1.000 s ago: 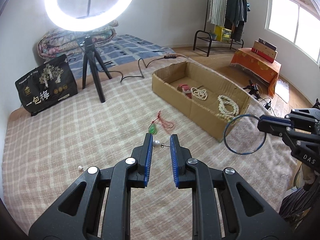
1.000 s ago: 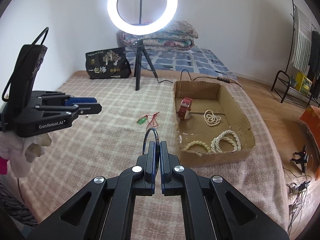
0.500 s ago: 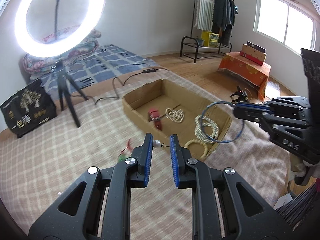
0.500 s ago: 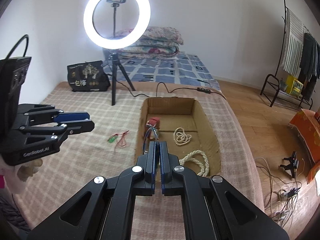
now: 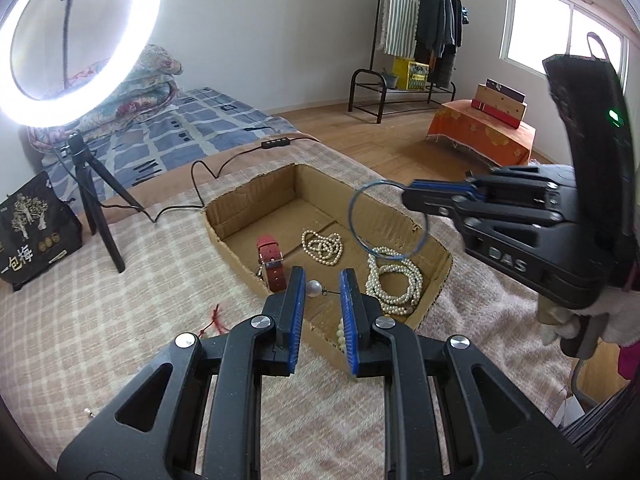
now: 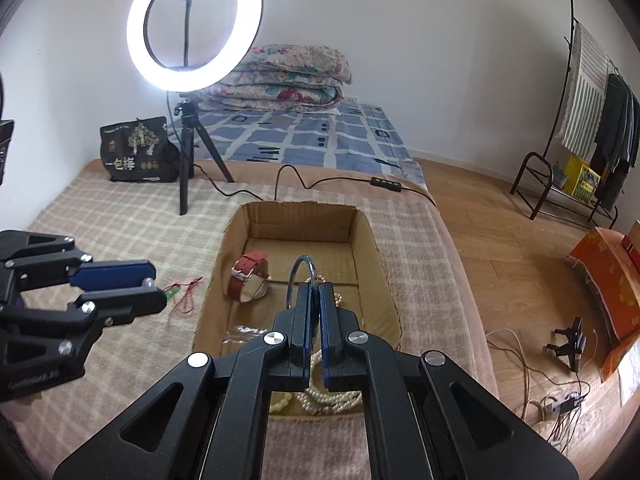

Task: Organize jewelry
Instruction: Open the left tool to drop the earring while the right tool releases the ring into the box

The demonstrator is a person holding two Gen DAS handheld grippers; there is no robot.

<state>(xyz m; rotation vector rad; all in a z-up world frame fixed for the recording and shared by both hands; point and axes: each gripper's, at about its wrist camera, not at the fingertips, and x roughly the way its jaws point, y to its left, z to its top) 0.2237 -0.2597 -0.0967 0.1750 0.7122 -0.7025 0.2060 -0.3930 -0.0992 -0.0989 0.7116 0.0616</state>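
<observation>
1. Both grippers had swung from beside the box [image 5: 434,258] to over it.
2. Left fingers [image 5: 294,294], slightly apart, pinched a pearl earring [image 5: 313,288].
3. Right fingers [image 6: 329,300] were clamped tight on a blue bangle [image 6: 295,276] above the pearls [image 5: 394,280].

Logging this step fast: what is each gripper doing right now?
Left gripper: shut on a small white pearl earring with a thin metal post.
Right gripper: shut on a thin blue hoop bangle, above the cardboard box.
</observation>
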